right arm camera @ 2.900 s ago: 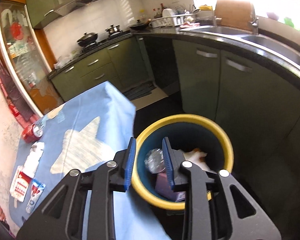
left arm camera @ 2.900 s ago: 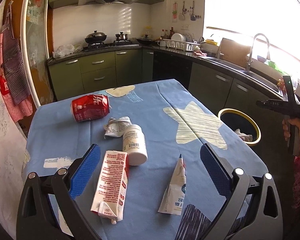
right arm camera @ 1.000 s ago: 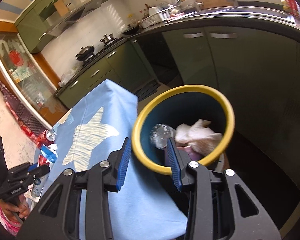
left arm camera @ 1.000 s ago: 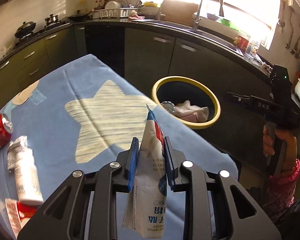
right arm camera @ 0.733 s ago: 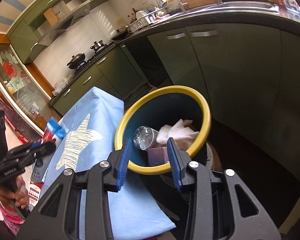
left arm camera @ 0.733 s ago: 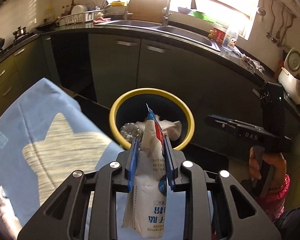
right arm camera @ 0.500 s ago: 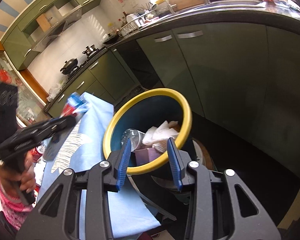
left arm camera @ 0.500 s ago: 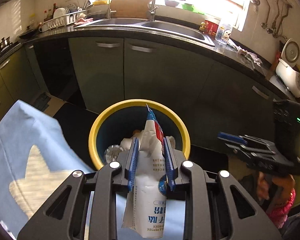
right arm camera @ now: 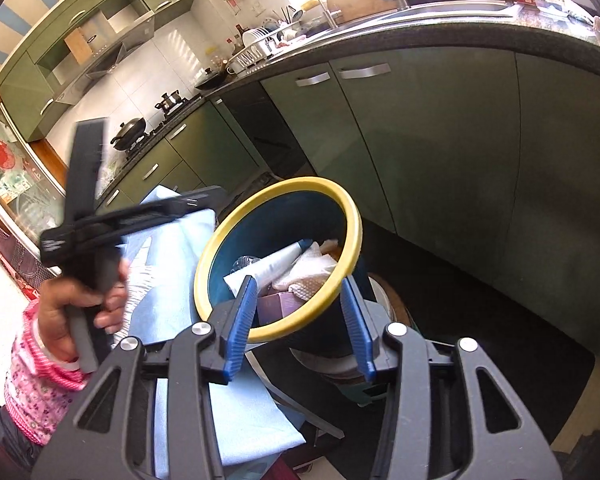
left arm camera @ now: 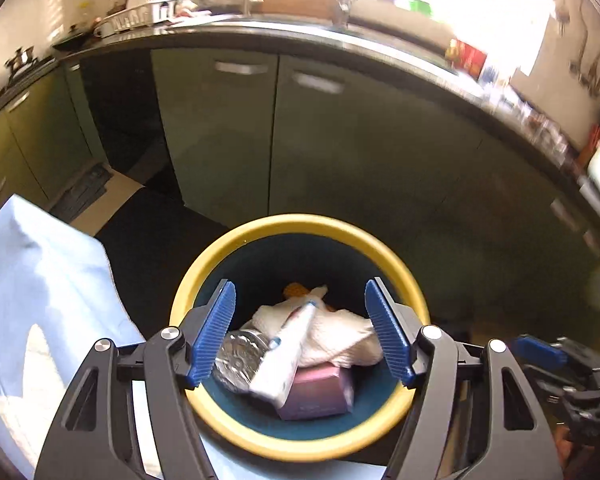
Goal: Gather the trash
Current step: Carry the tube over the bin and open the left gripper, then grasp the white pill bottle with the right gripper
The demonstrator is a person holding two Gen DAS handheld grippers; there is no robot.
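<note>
- A person's left claw hangs wide and empty above the round yellow-rimmed, dark blue waste bin; its jaws have just been opening, and nothing is between them now.
- The task's thing, a squeezed white toothpaste tube with a blue-and-red end, lies inside the bin, slanted across a crumpled white paper towel, a clear crushed plastic bottle and a small purple carton.
- The right claw waits just beside the bin on its near side, its blue pads moderately apart and holding nothing; its jaws too have been opening slightly.
- The bin stands on the floor just off the corner of the surface, which is draped in a light blue cloth.
- Judged from this view, the release is best finished by keeping the left claw spread and lifting it straight clear of the rim, so no pad snags the bin, before going back to the surface for more litter.
- Half a second ago the tube stood upright, pinched between narrow left jaws above the bin; now it has dropped in.
- A second ago the left claw was over the star-patterned cloth, short of the bin.
</note>
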